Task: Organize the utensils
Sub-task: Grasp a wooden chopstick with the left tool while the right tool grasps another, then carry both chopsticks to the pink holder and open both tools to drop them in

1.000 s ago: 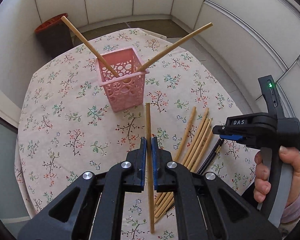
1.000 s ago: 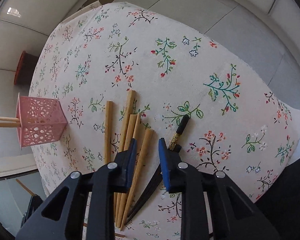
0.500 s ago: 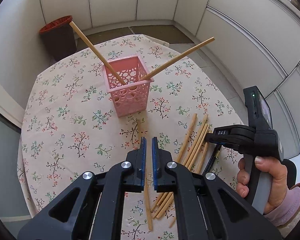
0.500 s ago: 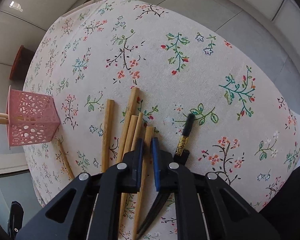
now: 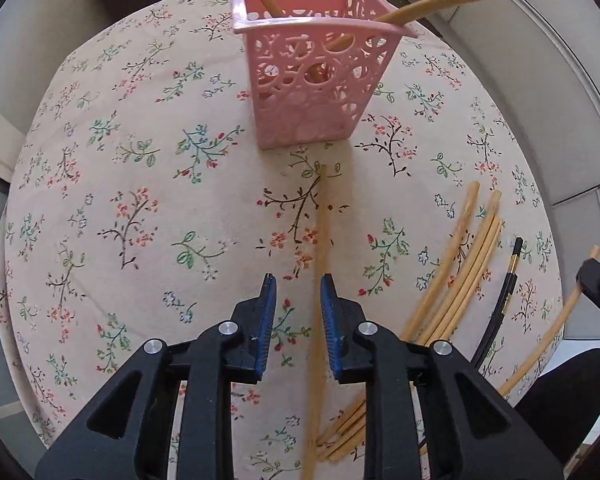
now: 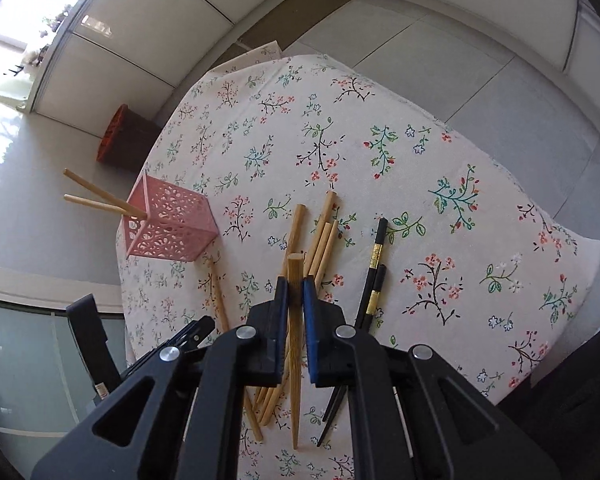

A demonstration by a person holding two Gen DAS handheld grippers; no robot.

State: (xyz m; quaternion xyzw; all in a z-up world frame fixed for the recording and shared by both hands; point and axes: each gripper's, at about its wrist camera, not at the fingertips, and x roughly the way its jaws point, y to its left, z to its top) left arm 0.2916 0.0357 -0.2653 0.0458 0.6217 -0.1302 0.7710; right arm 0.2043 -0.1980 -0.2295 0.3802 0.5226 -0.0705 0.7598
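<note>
A pink lattice basket [image 5: 312, 80] [image 6: 168, 224] stands on the floral tablecloth with two wooden chopsticks leaning out of it. My left gripper [image 5: 298, 308] hangs low over the cloth, its jaws opening. A single wooden chopstick [image 5: 322, 232] [image 6: 218, 300] lies on the cloth between them, near the right pad and not pinched. My right gripper [image 6: 295, 292] is shut on another wooden chopstick [image 6: 295, 272] [image 5: 548, 340], held off the table. Below it lie a pile of wooden chopsticks [image 6: 320, 236] [image 5: 460, 272] and a black pair [image 6: 374, 268] [image 5: 508, 288].
The round table's cloth [image 5: 140, 200] drops off close behind the basket and to the right of the pile. A dark bin with an orange rim [image 6: 120, 140] stands on the floor beyond the table. White wall panels surround the room.
My left gripper let go of its chopstick, which now lies on the cloth, then sank toward it near the basket and parted its jaws. The right gripper shut on a wooden chopstick and lifted it.
</note>
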